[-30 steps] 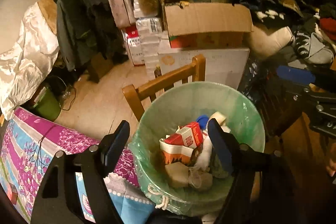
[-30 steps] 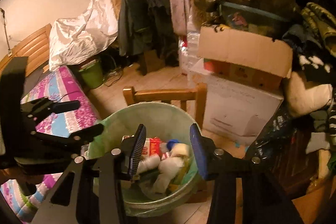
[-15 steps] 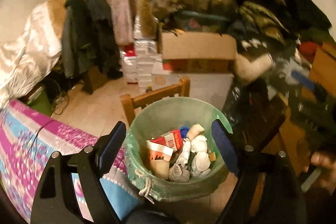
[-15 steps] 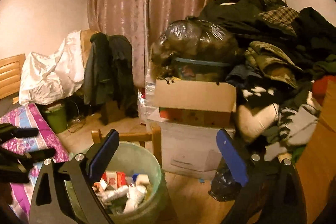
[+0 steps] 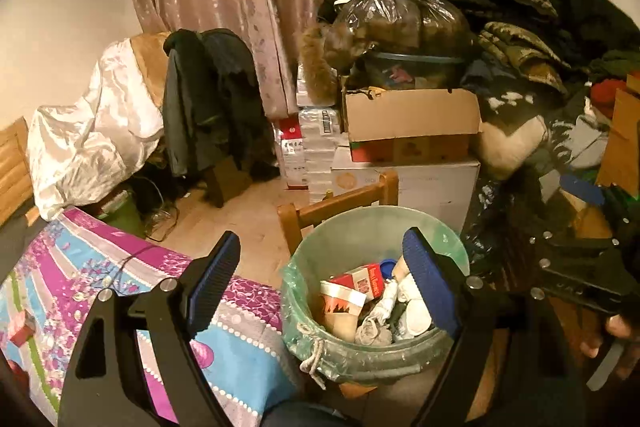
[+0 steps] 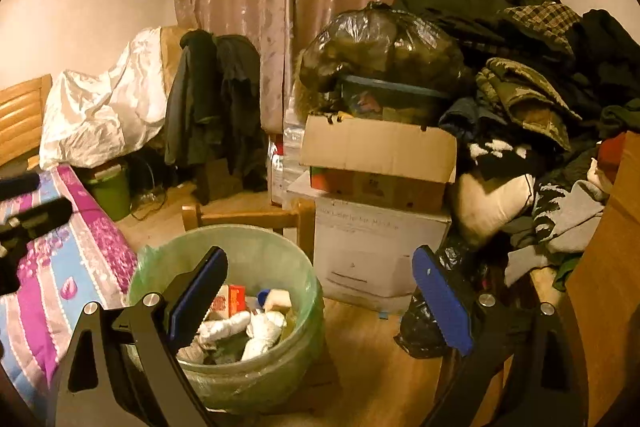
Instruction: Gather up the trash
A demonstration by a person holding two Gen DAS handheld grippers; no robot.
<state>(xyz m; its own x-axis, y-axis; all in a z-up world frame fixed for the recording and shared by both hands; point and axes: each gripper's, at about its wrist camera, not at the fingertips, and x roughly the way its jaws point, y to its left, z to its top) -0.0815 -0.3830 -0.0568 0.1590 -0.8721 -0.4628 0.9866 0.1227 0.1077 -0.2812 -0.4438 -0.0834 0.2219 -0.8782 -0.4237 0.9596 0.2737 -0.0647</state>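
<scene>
A green bin lined with a plastic bag (image 5: pixel 360 235) (image 6: pixel 264 247) stands on the wooden floor beside the bed. It holds trash: a red and white carton (image 5: pixel 362 281) (image 6: pixel 230 301), white crumpled tissues (image 6: pixel 256 327) and a blue cap (image 5: pixel 386 267). My left gripper (image 5: pixel 324 275) is open and empty, above and behind the bin. My right gripper (image 6: pixel 320 303) is open and empty, raised to the bin's right. The right gripper also shows at the right edge of the left wrist view (image 5: pixel 580 267).
A wooden chair back (image 5: pixel 336 203) stands behind the bin. Stacked cardboard boxes (image 6: pixel 380 155), a black bag (image 6: pixel 376 43) and piled clothes (image 6: pixel 528 75) fill the right. A bed with a purple and blue cover (image 5: pixel 80 275) lies left. A black bag (image 6: pixel 432 315) sits on the floor.
Both grippers have pulled up and back from the bin. The right gripper has opened wide and swung right. The bin now looks smaller and lower in both views.
</scene>
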